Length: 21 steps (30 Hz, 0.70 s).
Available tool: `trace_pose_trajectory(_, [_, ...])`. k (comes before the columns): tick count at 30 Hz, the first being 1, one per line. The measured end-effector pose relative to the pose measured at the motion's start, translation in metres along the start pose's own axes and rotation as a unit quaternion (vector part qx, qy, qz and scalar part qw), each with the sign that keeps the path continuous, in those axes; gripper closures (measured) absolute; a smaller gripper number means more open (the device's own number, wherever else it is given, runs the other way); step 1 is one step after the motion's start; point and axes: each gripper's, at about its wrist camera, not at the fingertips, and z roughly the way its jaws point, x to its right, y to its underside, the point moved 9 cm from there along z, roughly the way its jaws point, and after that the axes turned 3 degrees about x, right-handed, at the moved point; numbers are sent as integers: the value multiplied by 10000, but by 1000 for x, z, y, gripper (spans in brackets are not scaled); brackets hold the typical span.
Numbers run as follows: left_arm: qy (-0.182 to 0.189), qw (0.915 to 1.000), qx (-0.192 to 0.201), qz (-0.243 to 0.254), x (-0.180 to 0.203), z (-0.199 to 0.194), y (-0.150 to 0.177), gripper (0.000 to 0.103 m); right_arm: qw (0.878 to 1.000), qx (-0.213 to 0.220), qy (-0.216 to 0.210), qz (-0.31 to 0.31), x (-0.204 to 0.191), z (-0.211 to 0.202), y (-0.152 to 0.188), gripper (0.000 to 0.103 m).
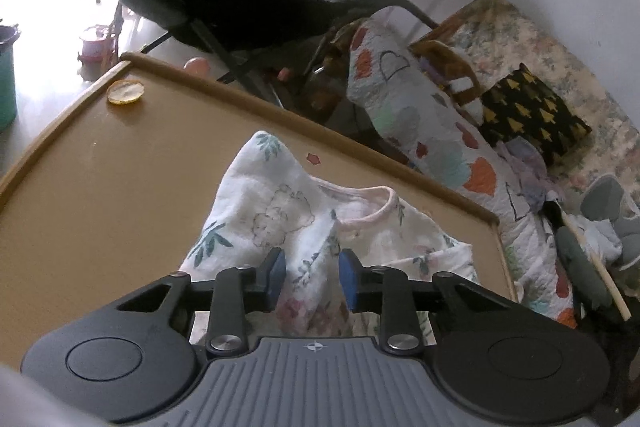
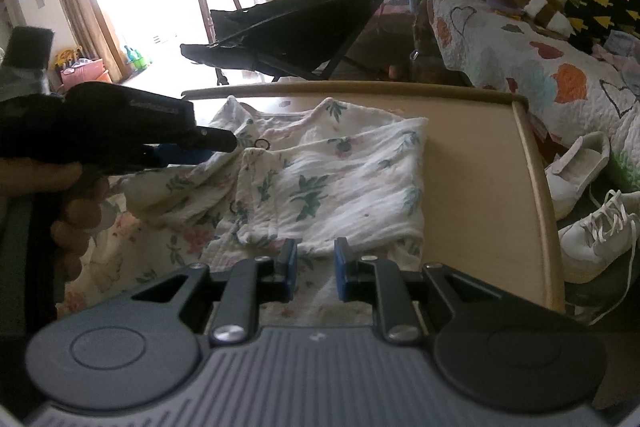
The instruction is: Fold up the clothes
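A white floral garment (image 1: pixel 280 219) with a pink neckline lies bunched on the brown table (image 1: pixel 100 187). My left gripper (image 1: pixel 312 277) is open just above it, blue pads either side of a raised fold. In the right wrist view the same garment (image 2: pixel 328 179) lies partly folded, one side flap laid over the middle. My right gripper (image 2: pixel 316 269) is open over its near edge, holding nothing. The left gripper (image 2: pixel 200 147) shows there at the left, over the garment's left part.
A yellow disc (image 1: pixel 126 93) lies at the table's far corner. A black folding chair (image 2: pixel 304 27) stands beyond the table. A sofa with a patterned quilt (image 2: pixel 540 67) is at the right, white shoes (image 2: pixel 592 227) on the floor beside the table edge.
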Motion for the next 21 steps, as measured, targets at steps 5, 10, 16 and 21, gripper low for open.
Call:
trace_pose_trajectory(5, [-27, 10000, -15, -32, -1, 1, -1, 73, 10000, 50, 9, 47, 2, -1, -3, 84])
trace_pose_trajectory(10, [144, 9991, 6, -403, -7, -16, -5, 69, 9997, 220, 75, 92, 6, -4, -16, 77])
trace_pose_trajectory(16, [58, 9993, -189, -332, -18, -37, 12, 68, 9978, 406, 442, 266, 29, 5, -37, 69])
trace_pose_trajectory(21, [-23, 9996, -89, -263, -29, -54, 26, 68, 9962, 347, 684, 420, 49, 20, -43, 69])
